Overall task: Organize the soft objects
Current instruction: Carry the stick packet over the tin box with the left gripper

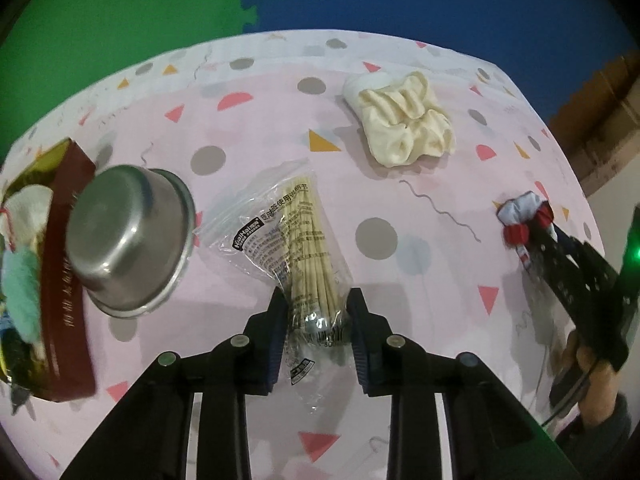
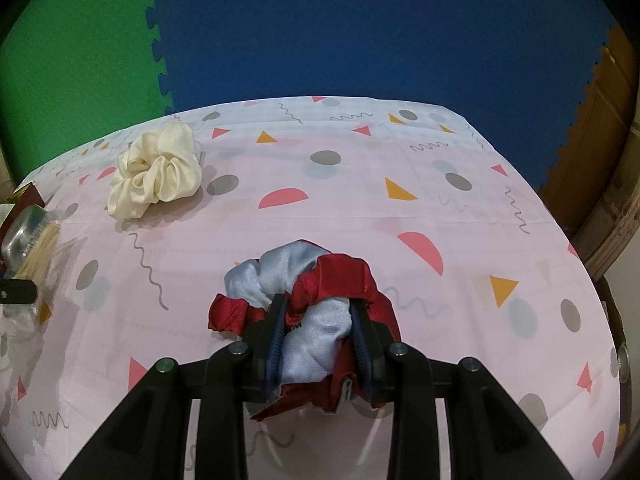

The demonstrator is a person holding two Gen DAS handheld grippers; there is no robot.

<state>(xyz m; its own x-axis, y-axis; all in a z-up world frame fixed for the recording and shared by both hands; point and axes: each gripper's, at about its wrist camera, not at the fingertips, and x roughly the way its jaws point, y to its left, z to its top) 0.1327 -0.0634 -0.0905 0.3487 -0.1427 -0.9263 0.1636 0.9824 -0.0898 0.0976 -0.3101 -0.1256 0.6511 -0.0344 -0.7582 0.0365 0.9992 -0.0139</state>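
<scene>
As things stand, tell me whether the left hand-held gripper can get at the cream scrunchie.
Probably not yet: the left hand-held gripper is shut on the bag of skewers; the cream scrunchie lies unobstructed beyond.

Right hand-held gripper clamped on a red and pale-blue cloth bundle

The right hand-held gripper (image 2: 319, 328) pinches a crumpled red and pale-blue cloth bundle (image 2: 308, 292) between its dark pads, the fabric bulging ahead of and beneath the fingers over the table (image 2: 440, 208) with its pink patterned cover. Well ahead and to the left of it lies a cream scrunchie (image 2: 156, 170). Far off to its left, at the picture's edge, sit a bag of wooden sticks (image 2: 38, 252) and a steel bowl (image 2: 20, 236).
</scene>
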